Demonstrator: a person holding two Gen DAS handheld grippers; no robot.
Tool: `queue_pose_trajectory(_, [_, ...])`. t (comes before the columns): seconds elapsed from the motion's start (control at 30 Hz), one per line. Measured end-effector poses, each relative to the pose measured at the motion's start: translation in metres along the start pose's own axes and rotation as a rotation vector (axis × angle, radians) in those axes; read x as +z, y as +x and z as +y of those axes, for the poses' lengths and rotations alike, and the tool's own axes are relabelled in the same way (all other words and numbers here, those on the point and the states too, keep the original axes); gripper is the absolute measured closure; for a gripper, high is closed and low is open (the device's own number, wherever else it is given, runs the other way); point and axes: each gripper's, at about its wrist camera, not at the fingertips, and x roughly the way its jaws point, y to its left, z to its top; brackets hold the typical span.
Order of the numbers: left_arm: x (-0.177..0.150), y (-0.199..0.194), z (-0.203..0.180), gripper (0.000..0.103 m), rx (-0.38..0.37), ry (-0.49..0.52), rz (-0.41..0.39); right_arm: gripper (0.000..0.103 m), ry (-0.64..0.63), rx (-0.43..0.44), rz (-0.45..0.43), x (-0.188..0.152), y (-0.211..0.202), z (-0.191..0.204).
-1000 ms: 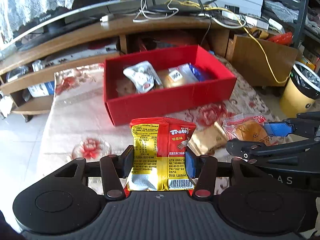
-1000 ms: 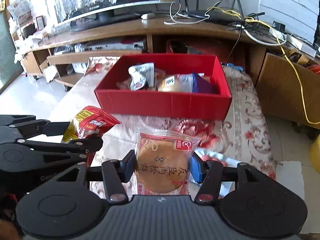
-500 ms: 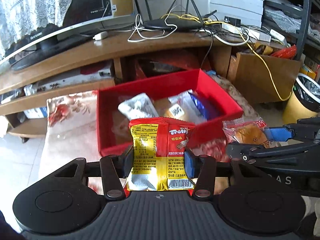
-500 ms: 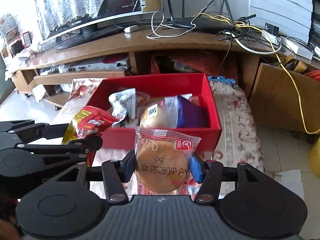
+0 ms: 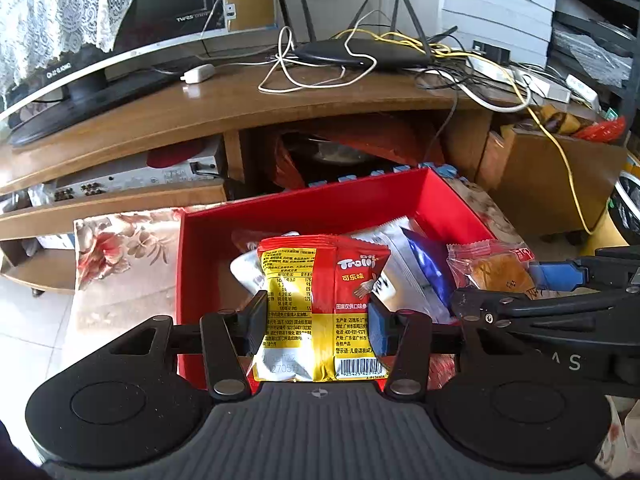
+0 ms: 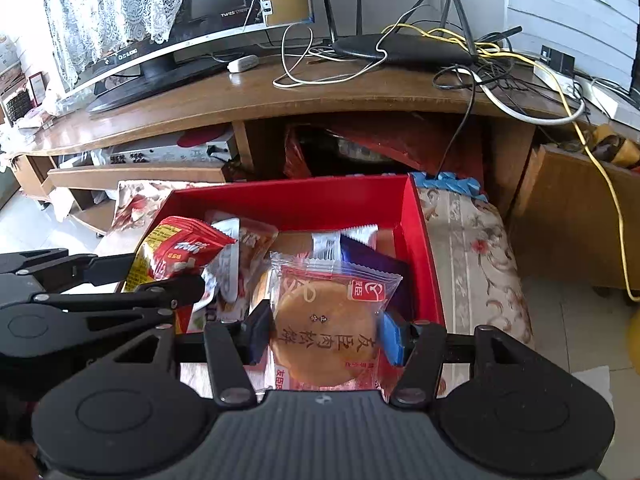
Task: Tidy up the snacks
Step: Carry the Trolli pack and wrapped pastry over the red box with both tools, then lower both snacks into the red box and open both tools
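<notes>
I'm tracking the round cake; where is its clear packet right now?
The clear packet with the round golden cake is clamped in the right hand-held gripper, above the red cardboard box, right of the red-and-yellow gummy bag.

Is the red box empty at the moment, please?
No, the red box already holds several wrapped snacks, among them a purple packet and a white packet lying on its floor.

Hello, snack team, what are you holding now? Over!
Left tool shut on red-and-yellow gummy bag. Right tool shut on clear-wrapped round cake. Both over open red cardboard box. Nothing blocking.
</notes>
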Motion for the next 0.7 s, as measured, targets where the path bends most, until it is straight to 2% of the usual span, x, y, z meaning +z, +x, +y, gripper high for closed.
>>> queue_pose_trajectory(0.7, [0.022, 0.038, 0.005, 0.048, 0.043, -0.019, 0.023, 0.057, 0.0, -0.016, 0.018, 0.023, 0.038, -0.008])
